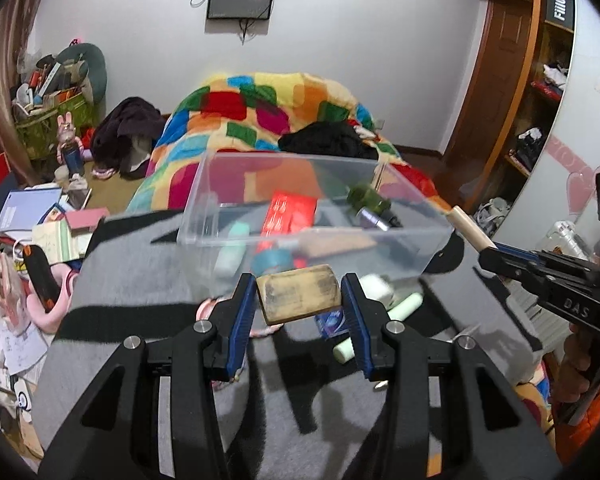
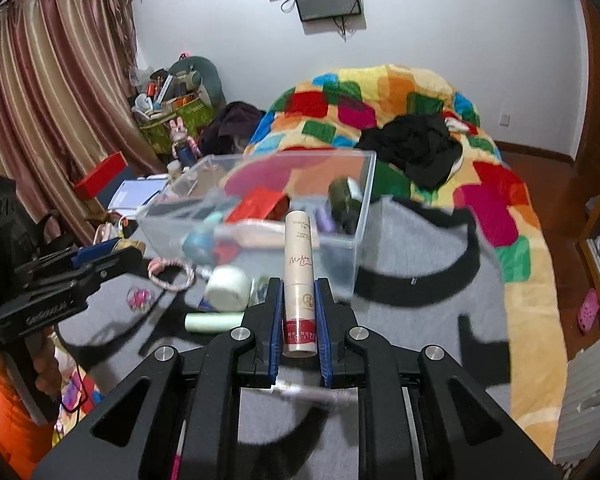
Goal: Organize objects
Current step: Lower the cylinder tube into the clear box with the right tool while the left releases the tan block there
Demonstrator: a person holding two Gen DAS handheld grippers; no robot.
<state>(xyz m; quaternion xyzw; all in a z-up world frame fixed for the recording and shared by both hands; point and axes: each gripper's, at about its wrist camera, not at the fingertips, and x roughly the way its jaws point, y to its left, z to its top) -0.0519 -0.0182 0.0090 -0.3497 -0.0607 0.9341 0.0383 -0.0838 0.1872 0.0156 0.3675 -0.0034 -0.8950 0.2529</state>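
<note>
Left gripper [image 1: 299, 304]: jaws part-open, clamped on a tan block [image 1: 299, 299] with worn, dark-smudged faces; blue pads pressed to both short ends. Block carried clear of the grey blanket [image 1: 140, 280], just at 6 o'clock of the clear plastic box [image 1: 204, 216].

Right gripper [image 2: 299, 312]: jaws nearly closed, gripping a slim cream tube [image 2: 299, 280] with a red band at its lower end. Tube pointing toward 12 o'clock, its top overlapping the near wall of the box in the right wrist view. Same tube visible at 3 o'clock in the left wrist view, projecting from the other gripper.

Box resting on the grey blanket atop the bed, open-topped. Contents: red packet [image 1: 290, 210] near centre, dark green bottle [image 1: 366, 199] at 2 o'clock, pale mint tube [image 1: 232, 246] at 8 o'clock, blue roll [image 1: 272, 260] at 6 o'clock; other items blurred.

Loose on the blanket at 6 o'clock of the box: white jar [image 2: 228, 286], light green stick [image 2: 214, 323], pink bracelet [image 2: 171, 274], small pink clip [image 2: 138, 297].

Patchwork quilt [image 2: 400, 96] heaped at 12 o'clock behind the box, black garment [image 2: 416, 148] on it.
</note>
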